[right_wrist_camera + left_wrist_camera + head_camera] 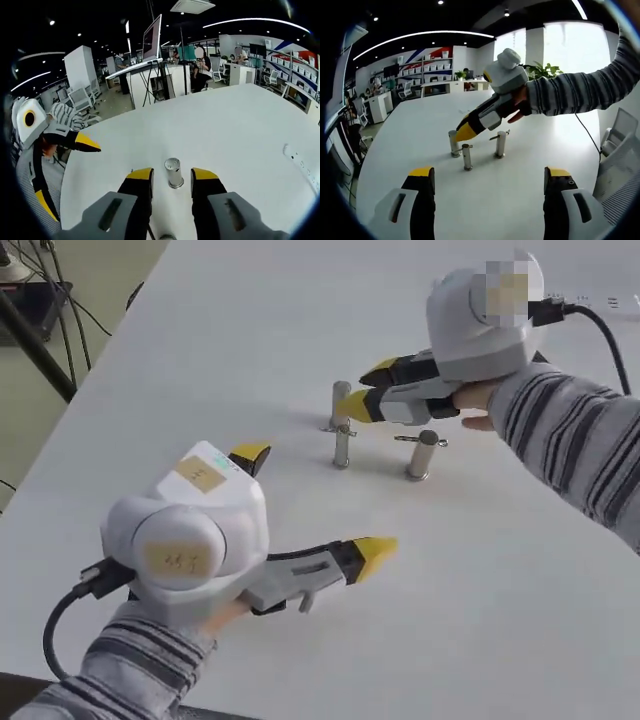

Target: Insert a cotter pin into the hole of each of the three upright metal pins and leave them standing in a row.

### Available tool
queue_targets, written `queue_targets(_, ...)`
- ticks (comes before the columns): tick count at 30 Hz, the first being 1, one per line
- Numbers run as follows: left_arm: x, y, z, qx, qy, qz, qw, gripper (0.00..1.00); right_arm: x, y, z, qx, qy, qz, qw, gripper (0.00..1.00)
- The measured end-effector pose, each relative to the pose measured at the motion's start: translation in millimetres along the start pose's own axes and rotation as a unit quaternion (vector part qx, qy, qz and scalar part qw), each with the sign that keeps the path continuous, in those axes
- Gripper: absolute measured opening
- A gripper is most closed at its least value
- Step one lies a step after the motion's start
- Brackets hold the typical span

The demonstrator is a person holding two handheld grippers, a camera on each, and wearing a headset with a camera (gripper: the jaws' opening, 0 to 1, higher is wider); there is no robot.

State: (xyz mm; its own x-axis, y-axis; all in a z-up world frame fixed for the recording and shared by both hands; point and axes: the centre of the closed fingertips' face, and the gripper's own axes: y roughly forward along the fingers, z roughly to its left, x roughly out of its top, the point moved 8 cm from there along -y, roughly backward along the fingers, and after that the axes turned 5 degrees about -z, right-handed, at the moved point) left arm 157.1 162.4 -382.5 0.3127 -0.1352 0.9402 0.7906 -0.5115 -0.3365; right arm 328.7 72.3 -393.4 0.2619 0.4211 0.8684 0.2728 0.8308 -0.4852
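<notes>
Three upright metal pins stand on the white table (200, 360). The near-left pin (343, 446) and the right pin (423, 454) each carry a cotter pin (420, 440) through the top. The far pin (341, 400) shows no cotter pin. My right gripper (367, 387) is open, its yellow tips flanking the far pin (173, 172) without clearly touching it. From the left gripper view, the right gripper (465, 129) hangs just above the far pin (453, 143). My left gripper (312, 500) rests low and nearer, jaws spread wide and empty (489, 172).
A power strip (300, 160) lies near the table's far right edge. The table's left edge (60, 440) drops to the floor, where cables and a stand leg (35, 345) lie. Desks, chairs and people fill the office behind.
</notes>
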Motion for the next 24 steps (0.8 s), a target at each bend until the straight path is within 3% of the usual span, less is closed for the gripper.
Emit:
queue_targets(8,-2.0,-2.0,1.1,0.003,-0.001,0.004,1.0000,0.88,-0.2,13.7,1.6,0.002,-0.023,0.008,0.9997,0.16)
queue_targets(11,-2.0,-2.4,0.9,0.003,0.000,0.006,1.0000,0.88,-1.6,17.1,1.1,0.004,-0.015,0.012,0.9998,0.15)
queue_targets(19,0.1,-2.7,-1.5,-0.001,0.002,0.005,1.0000,0.86,-0.4,15.5,5.1,-0.001,-0.020,0.021,0.9996,0.09)
queue_targets(21,0.5,-2.8,-1.7,-0.001,0.003,0.006,1.0000,0.85,-0.1,14.3,6.1,-0.002,-0.039,0.023,0.9990,0.09)
queue_targets(24,-0.9,-3.3,-1.0,0.001,0.003,0.013,0.9999,0.84,0.5,12.7,6.2,-0.011,-0.029,0.025,0.9992,0.08)
